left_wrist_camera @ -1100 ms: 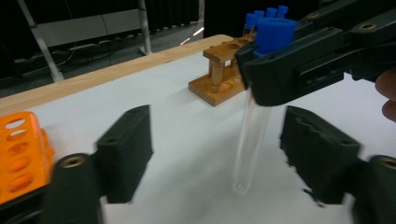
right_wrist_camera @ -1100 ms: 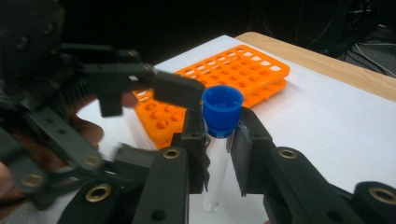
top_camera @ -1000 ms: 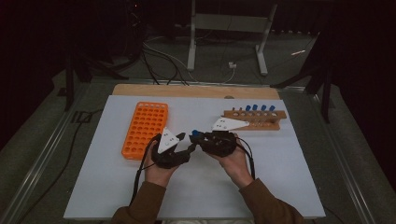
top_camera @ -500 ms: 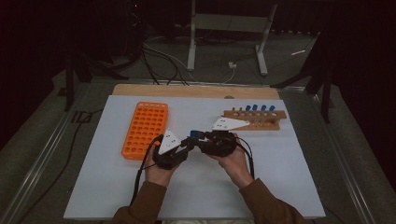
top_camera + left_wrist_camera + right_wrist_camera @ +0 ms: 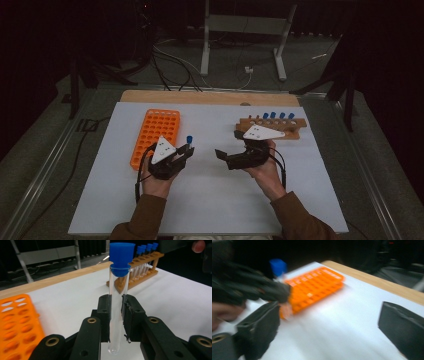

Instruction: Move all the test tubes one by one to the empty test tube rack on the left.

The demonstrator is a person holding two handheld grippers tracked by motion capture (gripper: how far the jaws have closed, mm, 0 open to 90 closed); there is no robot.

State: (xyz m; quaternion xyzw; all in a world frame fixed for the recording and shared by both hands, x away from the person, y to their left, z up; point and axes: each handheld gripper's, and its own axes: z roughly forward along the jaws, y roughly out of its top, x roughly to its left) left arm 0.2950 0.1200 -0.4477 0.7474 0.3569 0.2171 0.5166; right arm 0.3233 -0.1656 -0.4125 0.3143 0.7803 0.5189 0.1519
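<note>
A clear test tube (image 5: pixel 116 312) with a blue cap (image 5: pixel 121 258) stands upright, clamped between the jaws of the left gripper (image 5: pixel 116 315), above the white table (image 5: pixel 210 200) and just beside the orange rack (image 5: pixel 156 135). The right gripper (image 5: pixel 226 151) sits well apart from it, its jaws having just been opening and now wide with nothing between them. Behind, a wooden rack (image 5: pixel 272 127) holds more blue-capped tubes (image 5: pixel 278 116).

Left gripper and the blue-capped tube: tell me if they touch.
Touching. In the left gripper view the left gripper has both pads pressed on the glass of the tube, holding it upright.
</note>
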